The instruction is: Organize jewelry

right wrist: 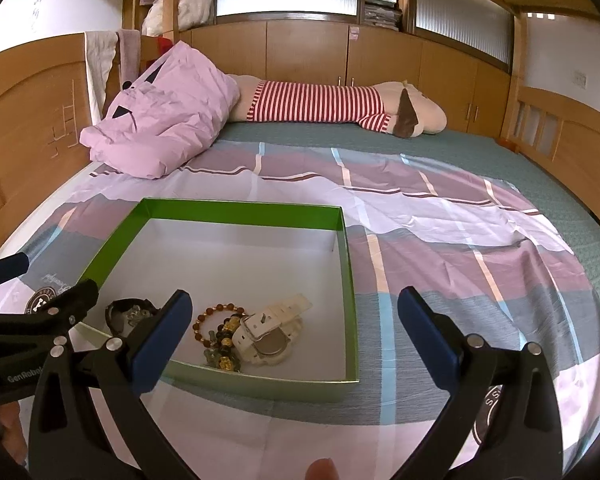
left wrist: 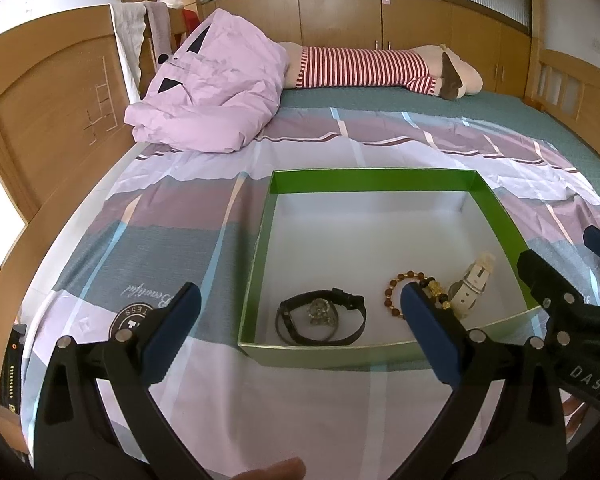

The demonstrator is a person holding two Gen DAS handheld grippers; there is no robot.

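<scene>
Lying in a green box [left wrist: 392,188] on the bed [right wrist: 480,248]: black watch [left wrist: 320,316], bead bracelet [left wrist: 400,292], white watch [left wrist: 474,284], all bunched toward the near wall of the white floor. Black watch well left of the other two in the left wrist view; bracelet and white watch touching, beads partly under the white strap in the right wrist view. Left tongs [left wrist: 296,332] spread wide, gripping nothing, near the box's near left corner, one blue pad over the bedsheet, the other across the bracelet. Right tongs [right wrist: 296,330] likewise gaping, nothing between the pads, straddling the box's near right corner, left pad above the black watch. Fingertip [left wrist: 276,470] just visible at bottom edge. Beyond the box: rumpled pink quilt [left wrist: 216,88], striped plush toy [left wrist: 372,68] against wooden cabinets [left wrist: 340,16].
</scene>
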